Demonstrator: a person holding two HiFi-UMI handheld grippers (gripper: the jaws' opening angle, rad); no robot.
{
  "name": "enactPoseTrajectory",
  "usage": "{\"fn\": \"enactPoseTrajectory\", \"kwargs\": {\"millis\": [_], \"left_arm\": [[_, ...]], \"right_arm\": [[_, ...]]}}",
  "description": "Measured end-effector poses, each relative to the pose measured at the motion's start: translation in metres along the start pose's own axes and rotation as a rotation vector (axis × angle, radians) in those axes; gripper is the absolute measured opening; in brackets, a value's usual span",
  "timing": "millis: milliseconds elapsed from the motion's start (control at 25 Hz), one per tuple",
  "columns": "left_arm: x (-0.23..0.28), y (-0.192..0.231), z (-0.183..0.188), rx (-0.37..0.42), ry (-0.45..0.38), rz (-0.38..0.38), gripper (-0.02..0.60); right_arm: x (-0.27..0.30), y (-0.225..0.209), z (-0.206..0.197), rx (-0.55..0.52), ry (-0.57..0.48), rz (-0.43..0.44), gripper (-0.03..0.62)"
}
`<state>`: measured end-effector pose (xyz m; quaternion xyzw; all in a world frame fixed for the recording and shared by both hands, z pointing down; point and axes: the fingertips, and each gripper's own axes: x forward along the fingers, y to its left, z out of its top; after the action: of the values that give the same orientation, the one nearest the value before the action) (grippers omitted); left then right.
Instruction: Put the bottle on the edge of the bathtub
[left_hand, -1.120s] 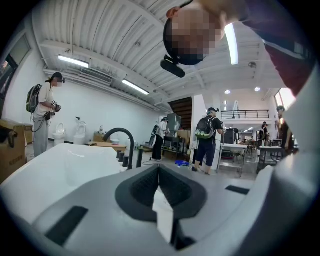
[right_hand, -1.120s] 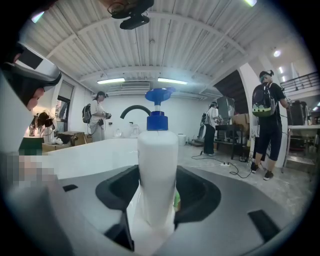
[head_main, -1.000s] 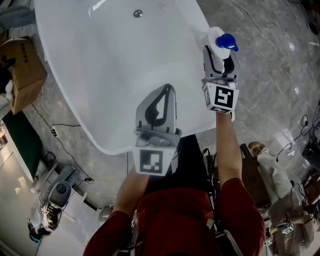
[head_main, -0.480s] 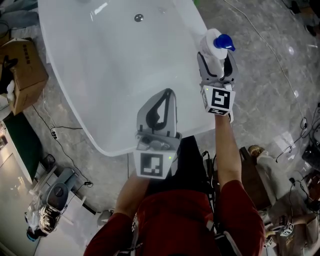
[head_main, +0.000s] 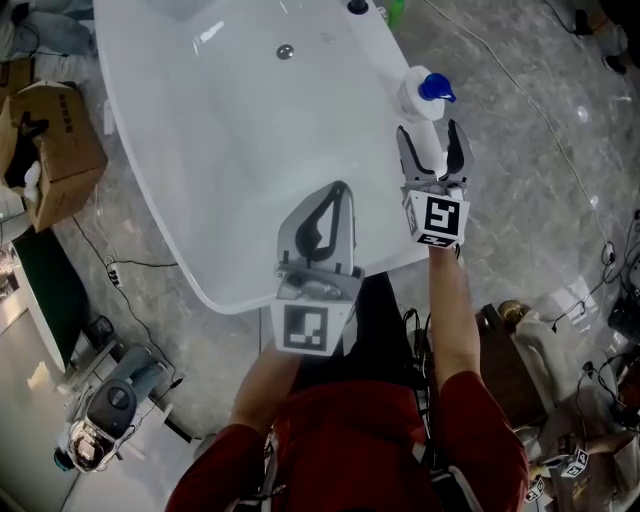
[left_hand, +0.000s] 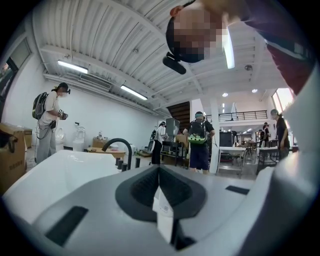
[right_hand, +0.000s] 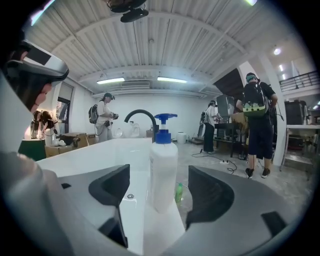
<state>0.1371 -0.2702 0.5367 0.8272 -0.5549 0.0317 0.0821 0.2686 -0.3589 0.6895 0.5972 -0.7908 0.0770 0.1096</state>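
A white pump bottle (head_main: 420, 92) with a blue top stands upright on the right rim of the white bathtub (head_main: 372, 48). My right gripper (head_main: 432, 137) is just behind it, its jaws opening wide on either side of the bottle's near side, and the pads do not touch it. In the right gripper view the bottle (right_hand: 162, 175) stands free on the rim (right_hand: 160, 232) between the spread jaws of the gripper (right_hand: 159, 187). My left gripper (head_main: 320, 222) hovers over the tub's near end, shut and empty; its jaws (left_hand: 159, 185) meet.
A black faucet (right_hand: 142, 117) and a small green bottle (right_hand: 178, 192) stand farther along the rim. The drain (head_main: 286, 50) lies in the tub. A cardboard box (head_main: 55, 150) sits on the floor at left, cables run over the floor, and people stand in the background.
The right gripper's jaws have spread apart and drawn back a little from the bottle, which stays upright on the rim. The left gripper has hardly moved.
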Motion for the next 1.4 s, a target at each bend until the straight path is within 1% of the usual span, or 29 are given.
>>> {"fn": "enactPoseTrajectory", "kwargs": {"millis": [280,480,600,760,880,1080,1200,1400], "left_arm": [[-0.013,0.001,0.021,0.034,-0.027,0.019,0.017],[-0.02,-0.001,0.042,0.077,-0.054,0.012,0.017],[-0.031,0.0,0.052,0.068,-0.063,0.012,0.017],[-0.045,0.004,0.066,0.068,-0.059,0.012,0.017],[-0.053,0.006,0.081,0.082,-0.071,-0.004,0.017],[-0.074,0.017,0.104,0.093,-0.098,-0.017,0.017],[-0.086,0.025,0.123,0.101,-0.127,-0.01,0.017],[-0.11,0.036,0.15,0.131,-0.166,-0.006,0.017]], "right_arm": [[-0.037,0.008,0.025,0.017,-0.024,-0.007,0.356],[-0.07,0.015,0.055,0.036,-0.053,-0.009,0.356],[-0.093,0.027,0.076,0.034,-0.076,-0.001,0.356],[-0.119,0.049,0.114,0.01,-0.117,0.029,0.356],[-0.135,0.067,0.146,-0.007,-0.14,0.049,0.356],[-0.164,0.102,0.198,-0.073,-0.207,0.073,0.356],[-0.18,0.115,0.228,-0.094,-0.255,0.064,0.356],[-0.204,0.13,0.263,-0.125,-0.302,0.037,0.356]]}}
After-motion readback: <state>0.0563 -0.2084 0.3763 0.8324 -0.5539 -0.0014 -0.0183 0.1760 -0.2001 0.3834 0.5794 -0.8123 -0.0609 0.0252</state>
